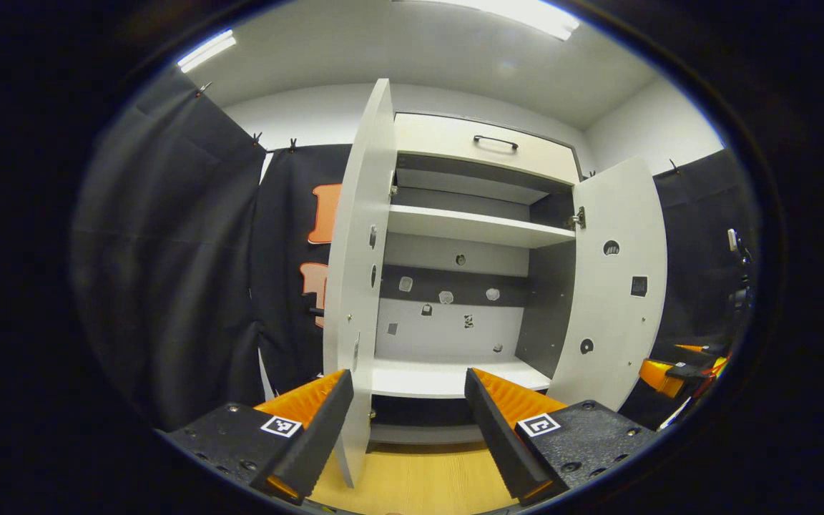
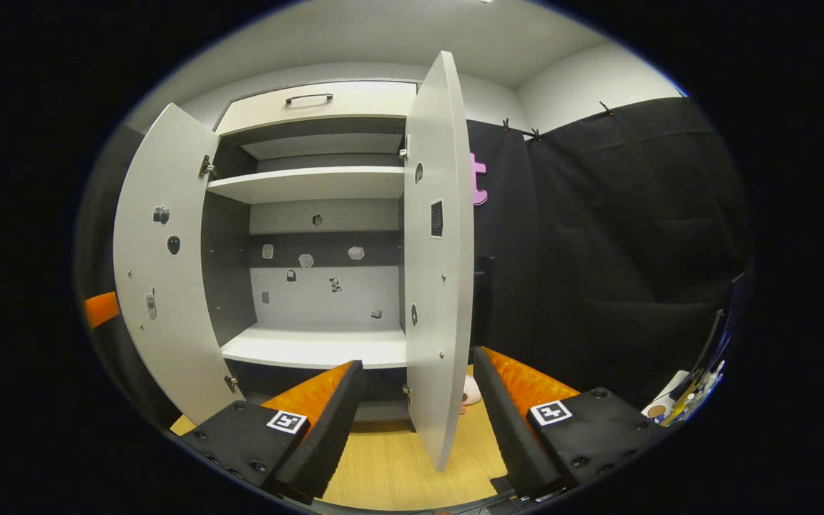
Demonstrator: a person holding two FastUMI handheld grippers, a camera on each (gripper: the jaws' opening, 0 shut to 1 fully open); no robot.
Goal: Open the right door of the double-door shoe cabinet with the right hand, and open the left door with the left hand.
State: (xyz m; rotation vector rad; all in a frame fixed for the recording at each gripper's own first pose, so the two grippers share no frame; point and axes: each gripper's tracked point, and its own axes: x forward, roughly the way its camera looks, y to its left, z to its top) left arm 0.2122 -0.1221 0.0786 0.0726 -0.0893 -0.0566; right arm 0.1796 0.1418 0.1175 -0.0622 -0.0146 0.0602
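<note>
The white shoe cabinet (image 1: 469,227) stands with both doors swung out, its shelves bare. In the left gripper view the left door (image 1: 358,286) shows edge-on, and its lower edge sits between the fingers of my left gripper (image 1: 408,379). That gripper is open, with the door nearer its left finger (image 1: 312,429). The right door (image 1: 612,286) hangs wide at the right. In the right gripper view the right door (image 2: 440,272) is edge-on between the spread fingers of my open right gripper (image 2: 418,361). The left door (image 2: 162,286) stands open at the left.
A drawer with a black handle (image 1: 496,143) tops the cabinet. Black cloth walls close in on both sides. The floor (image 1: 419,479) is light wood. A small pale object (image 2: 471,390) lies on it behind the right door. Clutter (image 2: 677,404) sits at the far right.
</note>
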